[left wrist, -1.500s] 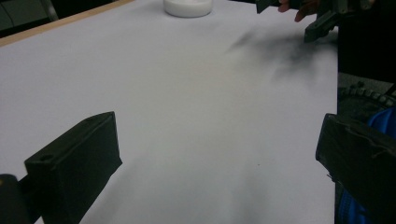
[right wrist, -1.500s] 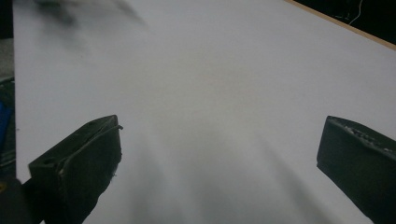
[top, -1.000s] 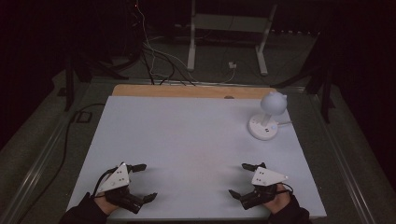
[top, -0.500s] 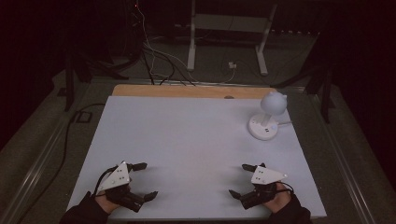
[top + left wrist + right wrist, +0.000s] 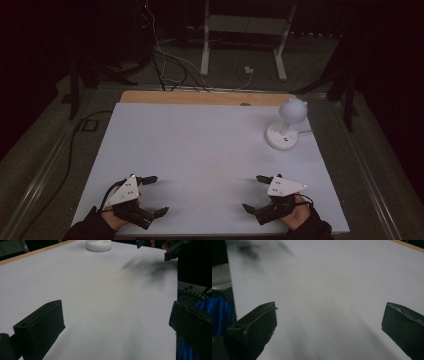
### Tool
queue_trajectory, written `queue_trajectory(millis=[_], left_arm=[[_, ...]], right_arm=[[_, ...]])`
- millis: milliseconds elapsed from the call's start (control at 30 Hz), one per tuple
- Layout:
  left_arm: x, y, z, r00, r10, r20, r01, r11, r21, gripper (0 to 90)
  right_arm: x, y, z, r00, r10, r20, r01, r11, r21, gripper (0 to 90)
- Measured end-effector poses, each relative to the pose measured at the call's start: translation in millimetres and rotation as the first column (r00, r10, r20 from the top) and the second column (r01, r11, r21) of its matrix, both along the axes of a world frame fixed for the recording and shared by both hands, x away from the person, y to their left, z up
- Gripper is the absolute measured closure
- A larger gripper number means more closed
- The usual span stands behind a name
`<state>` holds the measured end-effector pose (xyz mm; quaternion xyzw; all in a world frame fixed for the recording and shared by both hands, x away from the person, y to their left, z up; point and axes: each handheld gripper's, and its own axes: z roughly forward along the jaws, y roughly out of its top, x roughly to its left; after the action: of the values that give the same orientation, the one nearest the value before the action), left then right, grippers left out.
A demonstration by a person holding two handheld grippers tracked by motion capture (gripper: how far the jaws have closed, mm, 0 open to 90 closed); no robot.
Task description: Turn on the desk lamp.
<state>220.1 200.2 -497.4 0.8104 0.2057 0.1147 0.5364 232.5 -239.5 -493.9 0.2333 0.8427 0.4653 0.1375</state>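
So I've got both claws parked at the near edge of the white table (image 5: 210, 150), left gripper (image 5: 152, 195) at about 7 o'clock and right gripper (image 5: 256, 193) around 5 o'clock. Both are spread wide open with nothing in them. The nearest thing to work with is the little white lamp (image 5: 286, 125), a round base with a ball-shaped head, sitting well away at roughly 2 o'clock near the far right corner. From the left gripper view I can see its base (image 5: 98, 245) way up at 12 o'clock. My worry is that it's top-heavy, so if I come in high and bump the head, it probably tips or slides off the edge. There's also a cord behind it that could snag.
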Motion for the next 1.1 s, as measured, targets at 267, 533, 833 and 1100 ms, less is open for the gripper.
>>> queue_trajectory(millis=[267,533,833,1100], left_arm=[[0.2,-0.1,0.3,1.0000,0.004,0.005,-0.004,1.0000,-0.003,0.3],[0.3,0.3,0.4,1.0000,0.004,0.004,-0.004,0.9999,-0.010,0.3],[0.3,0.3,0.3,0.9999,0.009,0.004,-0.009,0.9999,-0.009,0.3],[0.6,0.6,0.4,0.9999,0.010,0.007,-0.010,0.9999,-0.005,0.3]], right_arm=[[1.4,4.1,10.9,1.0000,-0.001,-0.002,0.001,1.000,0.026,0.0],[4.7,6.2,21.2,0.9997,-0.025,0.006,0.025,0.999,0.045,0.0],[11.9,5.3,27.3,0.9984,-0.057,-0.003,0.057,0.997,0.059,0.0],[20.5,4.1,34.8,0.9957,-0.091,0.014,0.090,0.993,0.069,0.0]])
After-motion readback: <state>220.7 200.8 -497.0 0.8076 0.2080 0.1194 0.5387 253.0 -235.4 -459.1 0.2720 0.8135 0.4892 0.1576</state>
